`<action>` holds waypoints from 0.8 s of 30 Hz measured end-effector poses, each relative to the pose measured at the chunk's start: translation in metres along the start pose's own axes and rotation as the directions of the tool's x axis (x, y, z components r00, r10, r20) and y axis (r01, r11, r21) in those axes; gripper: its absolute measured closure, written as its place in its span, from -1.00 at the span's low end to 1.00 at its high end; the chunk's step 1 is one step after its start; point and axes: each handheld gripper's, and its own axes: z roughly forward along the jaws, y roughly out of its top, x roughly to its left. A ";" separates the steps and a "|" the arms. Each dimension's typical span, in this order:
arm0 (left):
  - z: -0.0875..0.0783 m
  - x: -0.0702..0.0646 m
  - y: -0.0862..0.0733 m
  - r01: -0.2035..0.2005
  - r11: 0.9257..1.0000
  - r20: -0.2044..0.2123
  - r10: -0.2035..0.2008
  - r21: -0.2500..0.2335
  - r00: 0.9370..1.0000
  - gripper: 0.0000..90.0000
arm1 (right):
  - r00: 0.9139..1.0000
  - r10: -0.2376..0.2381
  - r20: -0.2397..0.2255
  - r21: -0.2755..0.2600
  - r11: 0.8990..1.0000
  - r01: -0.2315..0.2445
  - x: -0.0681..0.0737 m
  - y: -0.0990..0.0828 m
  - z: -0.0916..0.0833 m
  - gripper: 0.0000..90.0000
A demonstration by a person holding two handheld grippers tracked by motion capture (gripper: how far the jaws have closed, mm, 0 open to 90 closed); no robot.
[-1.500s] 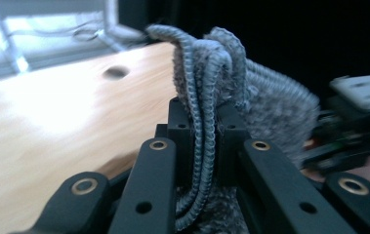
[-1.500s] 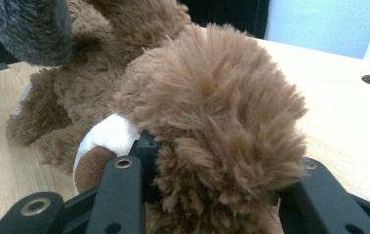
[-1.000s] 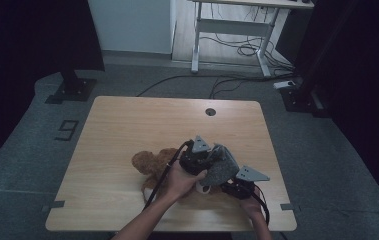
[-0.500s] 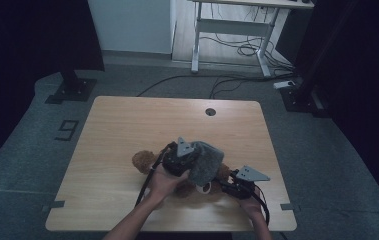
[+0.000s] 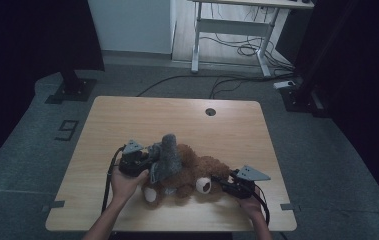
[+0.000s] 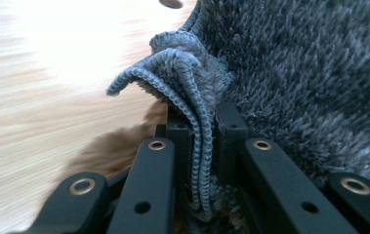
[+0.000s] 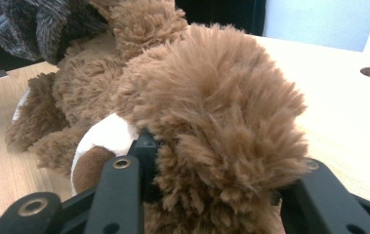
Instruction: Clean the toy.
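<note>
A brown teddy bear lies on its side near the front of the wooden table. A grey fuzzy garment is draped over the bear's left part. My left gripper is shut on the garment's folded knit hem, and in the left gripper view the black jaws of the left gripper pinch that hem tightly. At the bear's right end, my right gripper is shut on a thick brown plush part of the teddy bear. The right gripper has its jaws buried in fur. The grey garment shows at the top left.
A round cable hole sits near the table's far edge. Past the table stand a white desk frame with loose cables on the floor and black stand bases at the left. The person's forearms enter from the front edge.
The left gripper has travelled left and slightly down across the bear, dragging the grey garment with it. The right gripper has stayed where it was on the bear.
</note>
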 end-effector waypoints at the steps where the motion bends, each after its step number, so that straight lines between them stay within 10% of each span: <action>1: -0.001 0.004 -0.002 0.003 1.000 -0.006 -0.003 0.003 1.000 0.78 | 1.000 0.000 0.000 0.000 1.000 0.000 0.000 0.000 0.000 0.27; 14: -0.016 0.032 -0.004 0.080 0.997 -0.043 -0.080 0.012 0.996 0.78 | 1.000 0.002 -0.002 -0.002 1.000 -0.002 -0.001 0.000 0.000 0.28; 19: -0.026 0.000 0.016 0.019 0.998 0.059 -0.015 -0.061 0.998 0.79 | 1.000 0.009 -0.003 -0.002 1.000 -0.009 -0.002 0.000 0.000 0.27; 24: -0.025 -0.042 0.036 -0.043 0.993 0.171 0.063 -0.114 0.983 0.79 | 1.000 0.006 -0.002 -0.002 1.000 -0.006 -0.002 0.000 0.000 0.28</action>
